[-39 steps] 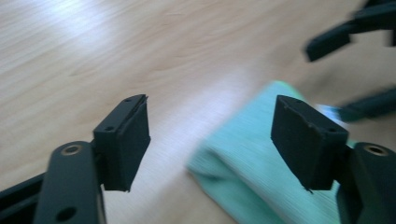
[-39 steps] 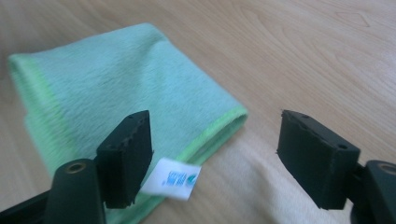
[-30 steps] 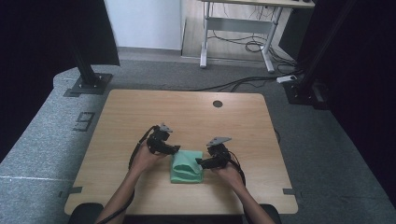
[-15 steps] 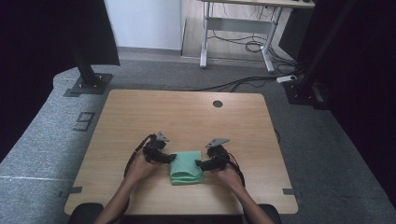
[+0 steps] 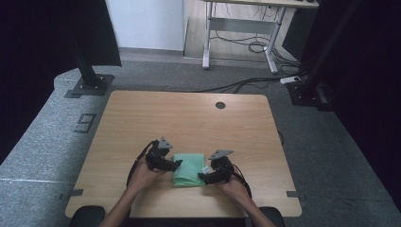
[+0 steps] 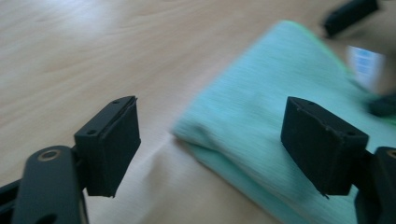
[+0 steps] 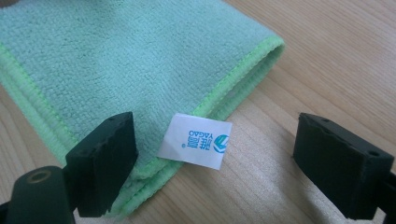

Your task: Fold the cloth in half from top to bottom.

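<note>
A green cloth [image 5: 188,169], folded into a flat rectangle, lies near the front edge of the wooden table [image 5: 189,118]. My left gripper [image 5: 176,164] is at its left side and my right gripper [image 5: 202,176] at its right front corner. In the left gripper view the left gripper [image 6: 212,135] is open, its jaws having just been opening, and straddles a corner of the cloth [image 6: 280,126] without pressing it. In the right gripper view the right gripper [image 7: 215,154] is open too, its jaws also just widened. The cloth's [image 7: 130,60] corner and white label [image 7: 195,140] lie between them untouched.
A round cable hole [image 5: 220,105] sits near the table's far edge. Bare wood stretches behind and beside the cloth. On the grey carpet beyond stand black stand bases [image 5: 89,85] and a white desk frame [image 5: 239,33] with cables.
The left gripper has come toward the person along the cloth's left edge. The cloth, bunched a second ago, now lies flat. The right gripper has shifted slightly at the right front corner.
</note>
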Motion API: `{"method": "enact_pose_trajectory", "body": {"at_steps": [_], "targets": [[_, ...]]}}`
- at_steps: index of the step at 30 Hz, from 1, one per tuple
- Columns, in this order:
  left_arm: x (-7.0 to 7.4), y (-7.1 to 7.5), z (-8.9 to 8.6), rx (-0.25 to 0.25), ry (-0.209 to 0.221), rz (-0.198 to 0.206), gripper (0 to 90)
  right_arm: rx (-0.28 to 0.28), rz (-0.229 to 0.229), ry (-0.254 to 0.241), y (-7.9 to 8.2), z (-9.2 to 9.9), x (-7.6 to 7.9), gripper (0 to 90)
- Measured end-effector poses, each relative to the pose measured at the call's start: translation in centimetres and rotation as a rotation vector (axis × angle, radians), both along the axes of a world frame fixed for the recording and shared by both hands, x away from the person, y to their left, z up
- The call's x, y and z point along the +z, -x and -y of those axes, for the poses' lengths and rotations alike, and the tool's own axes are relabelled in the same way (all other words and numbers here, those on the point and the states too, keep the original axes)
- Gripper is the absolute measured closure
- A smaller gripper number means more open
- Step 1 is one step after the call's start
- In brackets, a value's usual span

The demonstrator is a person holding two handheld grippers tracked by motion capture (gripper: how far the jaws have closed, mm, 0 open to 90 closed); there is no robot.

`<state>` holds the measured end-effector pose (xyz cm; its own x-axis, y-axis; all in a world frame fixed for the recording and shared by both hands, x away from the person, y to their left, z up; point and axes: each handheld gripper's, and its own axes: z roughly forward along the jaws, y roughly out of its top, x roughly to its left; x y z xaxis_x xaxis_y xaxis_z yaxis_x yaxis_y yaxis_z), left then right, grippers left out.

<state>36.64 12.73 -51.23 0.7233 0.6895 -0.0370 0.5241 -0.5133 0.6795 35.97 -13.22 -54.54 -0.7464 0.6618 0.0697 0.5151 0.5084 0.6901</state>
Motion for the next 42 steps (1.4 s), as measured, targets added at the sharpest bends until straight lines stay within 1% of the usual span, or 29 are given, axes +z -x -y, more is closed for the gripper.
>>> {"method": "enact_pose_trajectory", "body": {"at_steps": [1, 2, 3, 4, 5, 6, 8, 9, 11, 12, 14, 17, 20, 21, 23, 25, 26, 28, 31, 34, 35, 38, 40, 42], "targets": [[-0.2, 0.3, 0.1, -0.005, -0.007, -0.008, 17.4, 0.002, 0.003, 0.004, 0.1, 0.0, 0.0, 13.2], [-0.7, 0.8, 0.1, -0.013, -0.03, -0.018, 16.8, 0.001, 0.007, 0.007, 0.1, -0.1, 0.1, 13.2], [-1.0, 1.1, 0.2, -0.014, -0.046, -0.019, 16.2, -0.002, 0.008, 0.01, 0.2, -0.1, 0.1, 13.3], [-1.3, 1.4, 0.1, -0.007, -0.062, -0.017, 16.0, -0.001, 0.009, 0.01, 0.2, -0.1, 0.1, 13.5], [-1.7, 1.5, 0.1, 0.0, -0.069, -0.018, 16.1, 0.003, 0.013, 0.012, 0.2, -0.1, 0.2, 13.5], [-2.1, 1.6, 0.0, 0.011, -0.064, -0.021, 16.1, 0.002, 0.012, 0.012, 0.3, 0.0, 0.2, 13.5], [-2.5, 1.6, -0.2, 0.025, -0.037, -0.037, 16.1, 0.007, 0.012, 0.013, 0.5, 0.1, 0.3, 13.5], [-2.6, 1.6, -0.2, 0.026, -0.032, -0.04, 16.1, 0.012, 0.012, 0.017, 0.6, 0.4, 0.3, 13.6], [-2.6, 1.6, -0.2, 0.026, -0.034, -0.034, 16.0, 0.011, 0.014, 0.029, 0.9, 0.8, 0.4, 13.6], [-2.6, 1.6, -0.1, 0.026, -0.041, -0.028, 16.0, 0.011, 0.015, 0.032, 1.0, 1.1, 0.4, 13.8], [-2.7, 1.8, -0.1, 0.027, -0.043, -0.018, 16.1, -0.001, 0.015, 0.042, 1.1, 1.6, 0.6, 14.0], [-2.8, 1.7, -0.1, 0.029, -0.035, -0.018, 15.7, -0.015, 0.017, -0.001, 1.1, 2.0, 1.1, 14.0], [-2.9, 1.7, -0.2, 0.034, -0.023, -0.021, 15.0, -0.011, 0.033, -0.019, 0.7, 1.2, 1.7, 13.9], [-3.0, 1.7, -0.3, 0.034, -0.021, -0.021, 14.9, -0.004, 0.029, -0.026, 0.5, 0.6, 1.8, 13.9], [-3.0, 1.7, -0.3, 0.036, -0.02, -0.019, 14.6, 0.011, 0.026, -0.015, 0.2, -0.3, 1.6, 13.8], [-3.0, 1.8, -0.3, 0.041, -0.018, -0.013, 14.5, 0.022, 0.023, 0.011, 0.1, -0.8, 1.2, 13.8], [-3.0, 1.9, -0.3, 0.043, -0.02, -0.007, 14.2, 0.028, 0.015, 0.021, 0.2, -0.9, 1.0, 13.8], [-3.0, 1.9, -0.3, 0.049, -0.019, -0.001, 13.4, 0.034, 0.017, 0.032, 0.6, -0.5, 0.6, 13.6], [-2.8, 2.0, -0.3, 0.056, -0.018, 0.009, 12.8, 0.019, 0.016, 0.023, 1.1, 0.4, 0.4, 13.6], [-2.2, 2.4, -0.5, 0.064, 0.001, 0.013, 13.1, 0.007, 0.006, 0.013, 1.2, 0.9, -0.1, 13.2], [-2.0, 2.6, -0.6, 0.064, 0.009, 0.012, 13.4, 0.006, 0.006, 0.008, 1.1, 0.9, -0.1, 13.1], [-1.6, 3.5, -1.3, 0.058, 0.031, -0.01, 13.6, 0.008, 0.02, 0.018, 1.2, 0.8, -0.1, 13.1], [-1.8, 4.0, -1.5, 0.056, 0.027, -0.019, 13.7, 0.005, 0.02, 0.016, 1.3, 0.8, -0.2, 13.0], [-2.1, 4.3, -1.5, 0.06, 0.007, -0.02, 13.7, -0.001, 0.025, 0.016, 1.4, 0.8, -0.2, 13.1]]}}
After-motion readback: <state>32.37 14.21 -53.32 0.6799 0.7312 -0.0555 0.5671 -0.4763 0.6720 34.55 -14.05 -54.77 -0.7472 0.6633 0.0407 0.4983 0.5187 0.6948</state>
